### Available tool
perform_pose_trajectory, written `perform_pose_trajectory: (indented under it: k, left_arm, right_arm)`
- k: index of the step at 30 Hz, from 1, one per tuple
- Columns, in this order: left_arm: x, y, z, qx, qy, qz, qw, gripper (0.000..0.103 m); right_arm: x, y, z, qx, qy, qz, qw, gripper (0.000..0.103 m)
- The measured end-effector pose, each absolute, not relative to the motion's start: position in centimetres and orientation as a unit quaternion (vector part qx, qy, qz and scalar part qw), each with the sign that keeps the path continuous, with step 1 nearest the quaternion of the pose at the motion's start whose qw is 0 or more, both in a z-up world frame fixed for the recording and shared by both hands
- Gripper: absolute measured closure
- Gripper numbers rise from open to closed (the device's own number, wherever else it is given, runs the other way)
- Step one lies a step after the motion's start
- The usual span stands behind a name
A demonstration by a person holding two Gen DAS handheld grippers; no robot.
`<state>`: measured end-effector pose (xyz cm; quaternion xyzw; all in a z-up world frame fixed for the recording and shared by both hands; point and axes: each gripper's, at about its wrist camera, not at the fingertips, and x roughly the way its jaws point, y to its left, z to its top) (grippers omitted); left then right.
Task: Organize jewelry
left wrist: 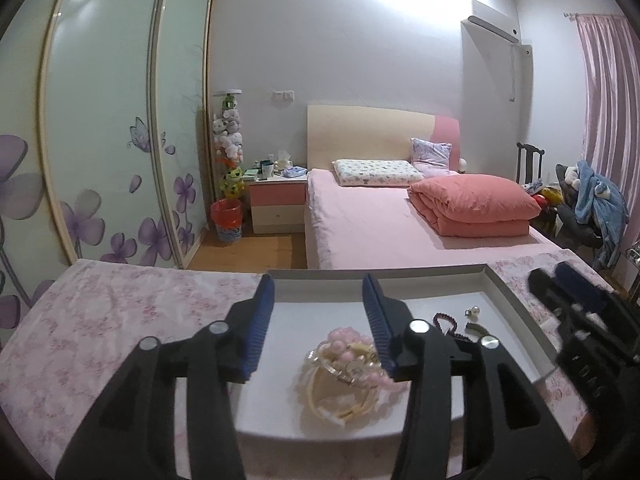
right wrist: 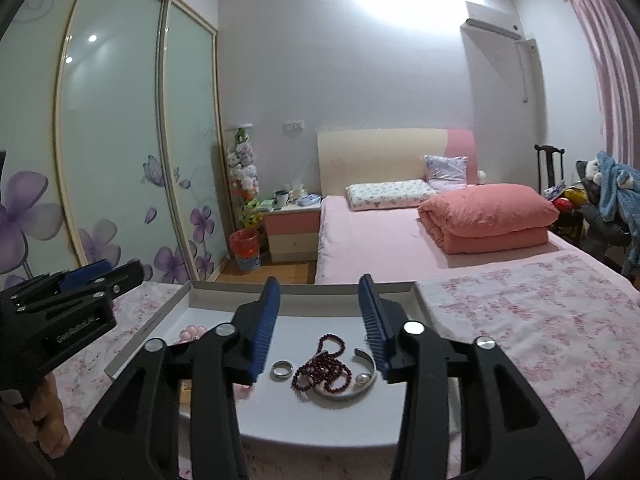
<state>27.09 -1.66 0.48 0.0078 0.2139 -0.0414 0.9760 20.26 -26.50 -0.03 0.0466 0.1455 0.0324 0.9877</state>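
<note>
Both jaws apart, left gripper [left wrist: 318,320] hovers over pink bead tangle [left wrist: 352,354] at lower centre; right gripper [right wrist: 319,320] over dark red beads [right wrist: 324,368]; sorting seemingly unstarted; next, a careful pinch.

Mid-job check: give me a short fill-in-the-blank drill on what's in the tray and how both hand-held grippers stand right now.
1. The jewelry lies in a shallow white ____ set on the floral cloth.
2. Between the silver ring and the pearl-tipped bangle lies a string of dark ____ beads.
3. The right hand-held gripper hangs over the beads with its jaws ____.
4. The left hand-held gripper is open above a pile of ____ bead bracelets.

Missing words: tray; red; open; pink
</note>
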Motion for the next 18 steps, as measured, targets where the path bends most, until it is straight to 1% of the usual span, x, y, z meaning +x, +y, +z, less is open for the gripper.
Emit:
perform_pose_trajectory:
  k: [2,4,6,8,9,10,11,13,16,18]
  left_arm:
    - [26.1,-1.0,0.6,0.006,0.214,-0.039,0.976,0.05]
    - [24.8,-0.2,0.7,0.003,0.214,-0.037,0.976,0.045]
    - [23.5,0.5,0.8,0.002,0.213,-0.036,0.976,0.041]
    - [22.5,1.1,0.9,-0.001,0.212,-0.037,0.977,0.036]
    - [21.7,1.5,1.0,-0.004,0.21,-0.036,0.977,0.031]
    - [21.0,1.8,1.1,-0.006,0.207,-0.035,0.978,0.027]
    - [20.1,2.3,1.2,-0.009,0.203,-0.034,0.979,0.024]
    - [18.7,2.6,1.4,-0.01,0.195,-0.03,0.98,0.014]
    - [16.6,3.2,1.8,-0.009,0.18,-0.031,0.983,0.005]
    - [15.3,3.2,1.9,-0.003,0.174,-0.03,0.984,0.004]
  right_arm:
    - [19.2,-26.7,0.4,0.047,0.138,0.028,0.989,0.045]
    - [17.9,-26.8,0.9,0.05,0.13,0.025,0.99,0.039]
    - [16.6,-26.8,1.2,0.052,0.125,0.026,0.99,0.032]
    - [15.6,-27.1,1.5,0.054,0.122,0.028,0.991,0.024]
    - [14.9,-27.0,1.6,0.054,0.12,0.03,0.991,0.022]
    - [14.5,-26.9,1.7,0.054,0.118,0.031,0.991,0.018]
    - [14.0,-26.9,1.7,0.055,0.117,0.031,0.991,0.015]
    - [12.9,-26.8,1.9,0.06,0.115,0.034,0.991,0.008]
    - [11.6,-26.9,2.0,0.069,0.111,0.039,0.991,0.002]
    - [10.7,-26.8,2.0,0.071,0.109,0.04,0.991,0.002]
